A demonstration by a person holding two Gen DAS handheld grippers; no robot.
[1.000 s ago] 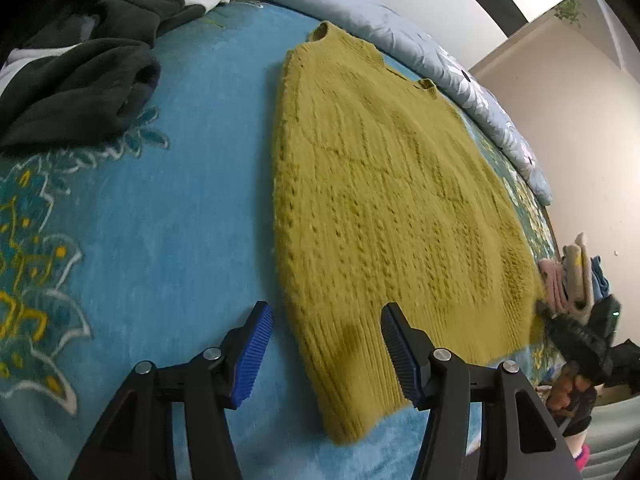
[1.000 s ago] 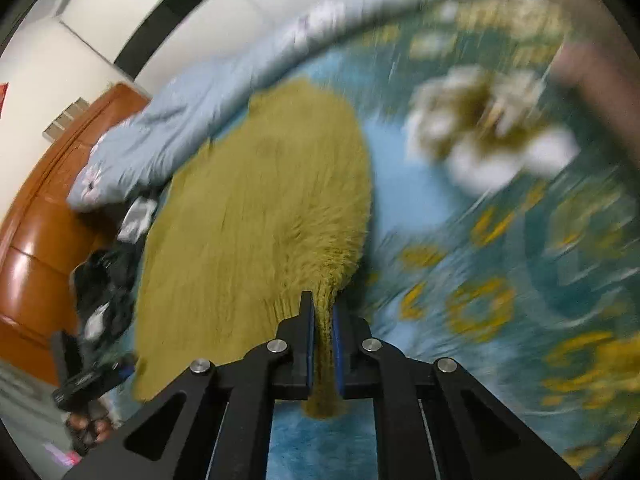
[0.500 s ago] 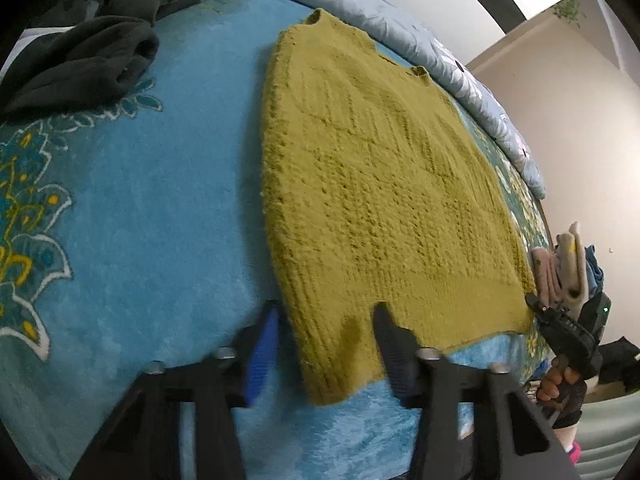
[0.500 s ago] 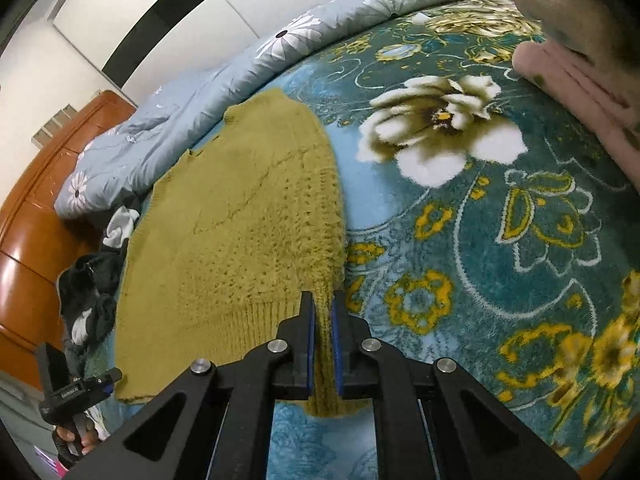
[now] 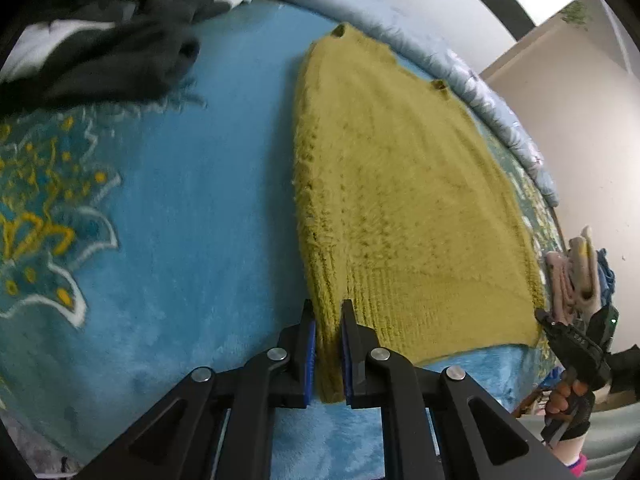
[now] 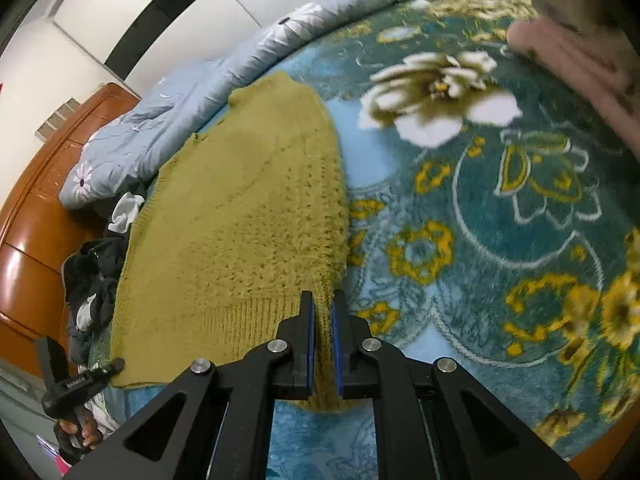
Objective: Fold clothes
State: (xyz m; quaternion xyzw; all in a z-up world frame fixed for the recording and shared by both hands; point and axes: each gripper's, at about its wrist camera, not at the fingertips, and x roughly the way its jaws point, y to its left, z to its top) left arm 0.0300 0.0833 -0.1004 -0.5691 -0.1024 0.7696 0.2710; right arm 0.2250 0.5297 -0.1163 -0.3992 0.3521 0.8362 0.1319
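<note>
A mustard-yellow knit sweater (image 5: 392,200) lies flat on a blue flowered blanket (image 5: 180,220), its ribbed hem toward me. My left gripper (image 5: 328,312) is shut on the hem's near left corner. In the right wrist view the sweater (image 6: 240,220) lies the same way and my right gripper (image 6: 323,300) is shut on the hem's right corner. Each gripper shows small at the edge of the other's view: the right one in the left wrist view (image 5: 576,344), the left one in the right wrist view (image 6: 76,380).
A pile of dark clothes (image 5: 104,52) lies at the far left. A light-blue quilt (image 6: 180,92) runs along the far edge by a wooden headboard (image 6: 36,220). Folded pink and cream clothes (image 5: 576,276) are stacked at the right.
My left gripper moved forward onto the hem's corner and closed on it; it was open a second ago. My right gripper stays shut on the other corner.
</note>
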